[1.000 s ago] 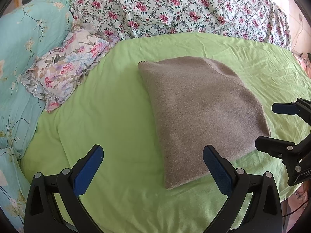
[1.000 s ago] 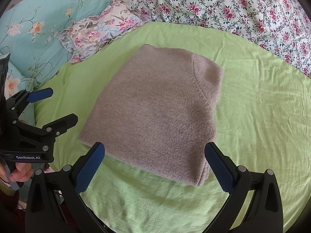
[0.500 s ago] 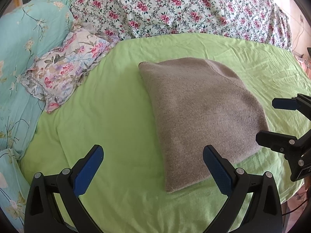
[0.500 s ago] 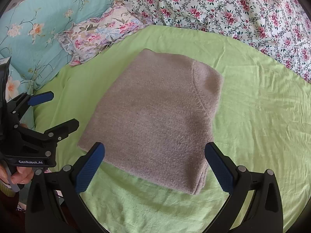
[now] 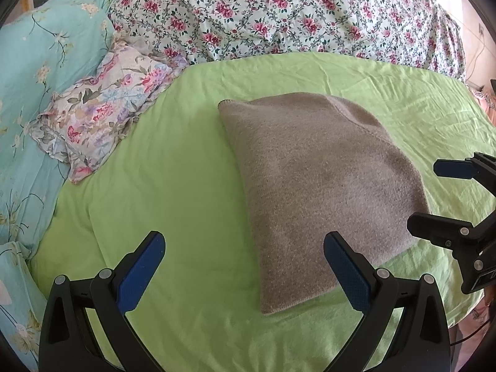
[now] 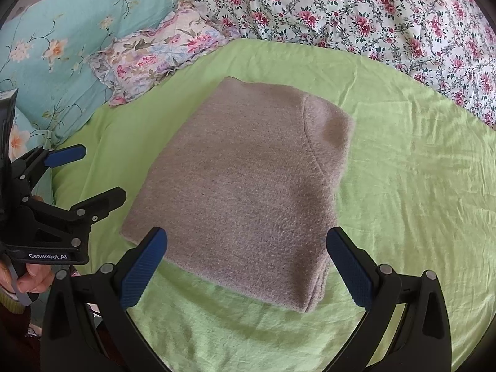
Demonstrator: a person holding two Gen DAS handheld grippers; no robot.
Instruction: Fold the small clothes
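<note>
Plainly, the folded grey-brown fuzzy knit garment (image 5: 319, 186) lies flat on the wrinkled lime-green bed sheet (image 5: 173, 186), a curved seam marking off its far right corner; how many layers it holds cannot be read, though a stacked edge shows at its near right corner in the right wrist view. The left gripper (image 5: 245, 266), black with blue ribbed pads, has its fingers spread wide and grips nothing; it hangs over the sheet just left of the garment's near edge, its right pad (image 5: 347, 274) overlapping the cloth in the picture, though contact cannot be judged. The right gripper (image 6: 248, 263) is likewise spread wide and empty, straddling the garment's near edge from above. Each tool also appears at the border of the other's view, cut off by the frame, and a few fingertips of the person's hand (image 6: 31, 279) show beneath the left one, the rest hidden. At the far left sits a small frilled pastel floral pillow (image 5: 102, 114), touching the sheet's edge, beside a turquoise flowered pillow (image 5: 40, 71) that the lens rim crops. A white quilt with pink roses (image 5: 294, 15) spans the far side, its far end out of view.
</note>
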